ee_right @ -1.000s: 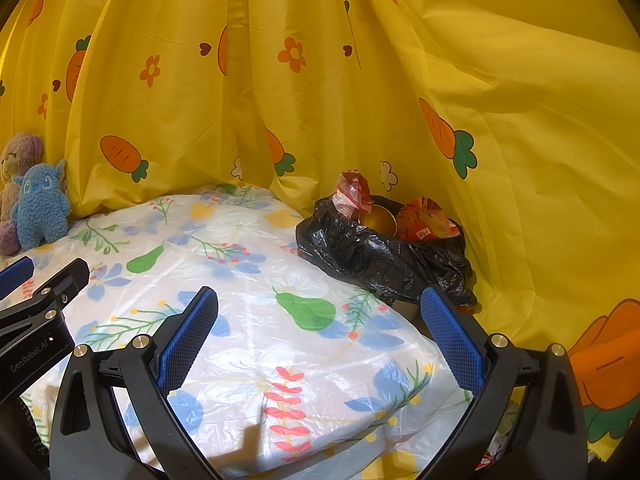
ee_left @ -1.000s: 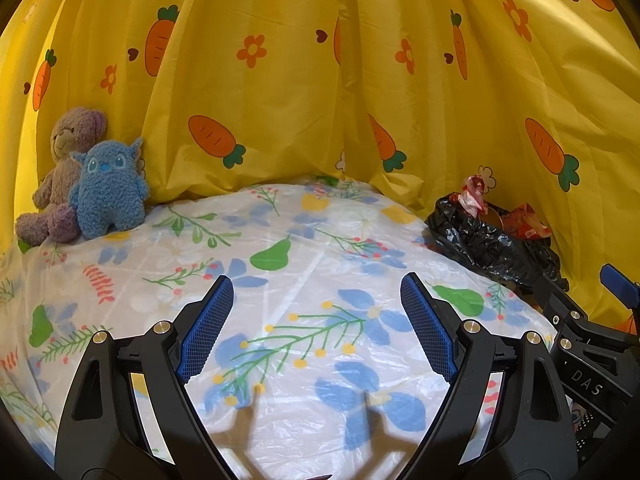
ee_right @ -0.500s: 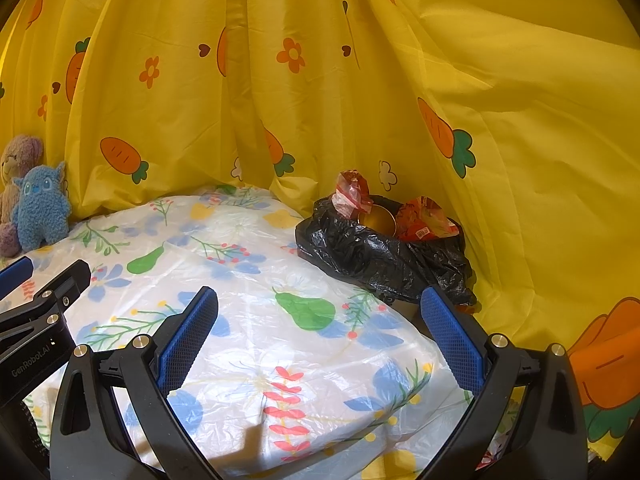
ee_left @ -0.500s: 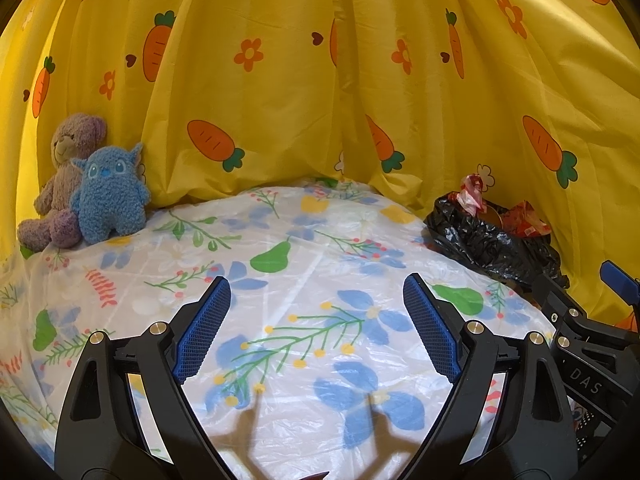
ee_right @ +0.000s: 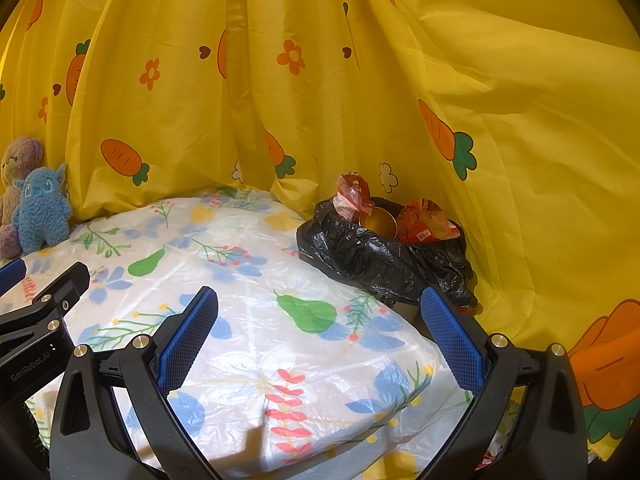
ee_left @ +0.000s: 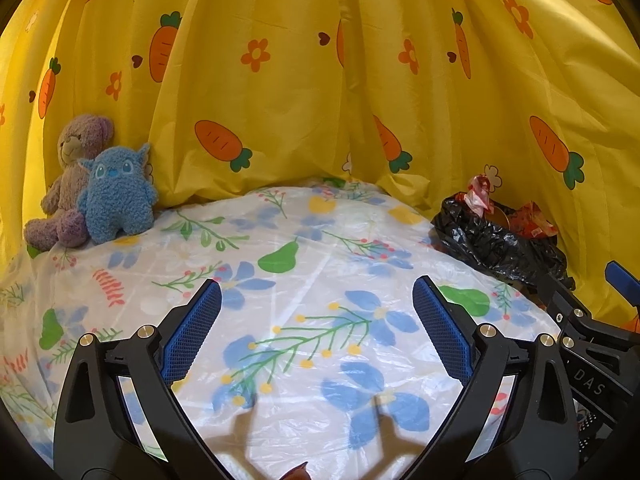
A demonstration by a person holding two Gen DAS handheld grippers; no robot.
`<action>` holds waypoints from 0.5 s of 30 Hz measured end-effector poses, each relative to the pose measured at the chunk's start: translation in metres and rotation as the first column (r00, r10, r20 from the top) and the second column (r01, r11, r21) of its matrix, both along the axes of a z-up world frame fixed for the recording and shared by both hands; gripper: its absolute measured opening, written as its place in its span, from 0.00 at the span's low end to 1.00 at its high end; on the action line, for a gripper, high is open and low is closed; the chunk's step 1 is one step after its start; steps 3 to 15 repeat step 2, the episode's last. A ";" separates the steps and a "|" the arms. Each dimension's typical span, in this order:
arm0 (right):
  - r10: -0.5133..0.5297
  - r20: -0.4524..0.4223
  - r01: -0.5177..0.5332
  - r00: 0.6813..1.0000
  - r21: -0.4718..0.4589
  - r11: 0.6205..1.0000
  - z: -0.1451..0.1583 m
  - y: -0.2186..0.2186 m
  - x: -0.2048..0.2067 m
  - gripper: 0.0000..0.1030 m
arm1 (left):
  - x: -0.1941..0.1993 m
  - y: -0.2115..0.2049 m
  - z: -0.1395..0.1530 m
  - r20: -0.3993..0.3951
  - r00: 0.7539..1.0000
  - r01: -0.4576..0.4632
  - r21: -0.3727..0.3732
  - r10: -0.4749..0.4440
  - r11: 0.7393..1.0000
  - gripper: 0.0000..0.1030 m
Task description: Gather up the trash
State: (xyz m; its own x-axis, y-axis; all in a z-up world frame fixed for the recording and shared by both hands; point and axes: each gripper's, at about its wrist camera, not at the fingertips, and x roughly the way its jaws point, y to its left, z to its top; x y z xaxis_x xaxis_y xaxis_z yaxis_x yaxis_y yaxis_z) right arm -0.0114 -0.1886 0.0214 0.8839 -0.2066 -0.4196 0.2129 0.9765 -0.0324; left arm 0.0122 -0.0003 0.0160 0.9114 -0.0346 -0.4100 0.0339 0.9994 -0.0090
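Note:
A black trash bag (ee_right: 384, 256) lies at the table's far right edge, against the curtain. In its mouth sit red-and-white wrappers (ee_right: 352, 196), a gold can (ee_right: 378, 222) and an orange-red wrapper (ee_right: 424, 222). The left wrist view shows the same bag (ee_left: 500, 240) at the right. My left gripper (ee_left: 316, 292) hovers over the floral tablecloth (ee_left: 304, 288), jaws still opening, nothing between them. My right gripper (ee_right: 320, 296) is open and empty, its right finger just short of the bag. Each gripper shows at the edge of the other's view.
Two plush toys, a purple bear (ee_left: 68, 184) and a blue monster (ee_left: 116, 196), sit at the table's far left. A yellow carrot-print curtain (ee_left: 320, 80) hangs close behind the table. An orange object (ee_right: 608, 368) shows low at the right.
The left gripper's jaws have spread a little wider. Neither hand has shifted, and the bag and toys stay put.

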 end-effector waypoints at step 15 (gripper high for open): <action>-0.001 0.000 0.001 1.000 0.001 1.000 0.000 0.000 0.000 0.95 | 0.002 0.002 -0.001 -0.019 1.000 -0.014 -0.005 0.014 1.000 0.92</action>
